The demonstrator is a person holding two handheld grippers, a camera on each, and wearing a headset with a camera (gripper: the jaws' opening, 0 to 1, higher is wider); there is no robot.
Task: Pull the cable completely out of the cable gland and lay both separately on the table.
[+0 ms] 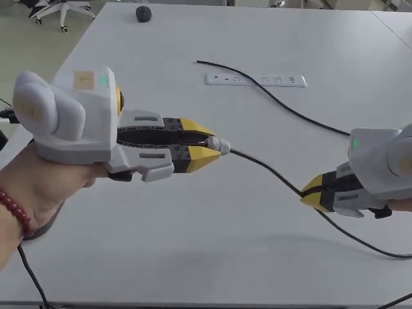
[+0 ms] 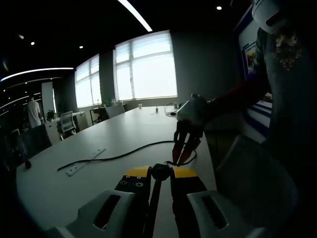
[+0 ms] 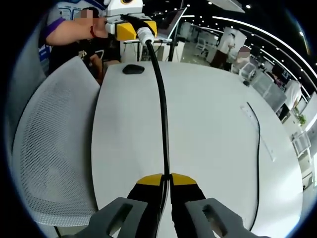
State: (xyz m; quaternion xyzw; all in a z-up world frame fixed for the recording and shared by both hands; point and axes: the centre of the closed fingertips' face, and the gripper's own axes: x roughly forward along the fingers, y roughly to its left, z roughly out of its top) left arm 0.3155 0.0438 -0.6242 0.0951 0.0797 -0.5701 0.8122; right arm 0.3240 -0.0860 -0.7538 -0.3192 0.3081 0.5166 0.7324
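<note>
Pinching gland (image 1: 221, 146) with left gripper (image 1: 207, 147), cable (image 1: 264, 168) with right gripper (image 1: 309, 192). Probably light, limp, slick; best gripped near gland, pulled straight.

The cable (image 1: 270, 170) runs from the cable gland (image 1: 222, 147) in the left gripper (image 1: 212, 147) to the right gripper (image 1: 308, 192) clamped on it, barring passage between them. Bare tabletop (image 1: 193, 244) lies open nearer the person. Farther back stand a power strip (image 1: 255, 80) (cable alongside) and a small dark object (image 1: 143, 13).
</note>
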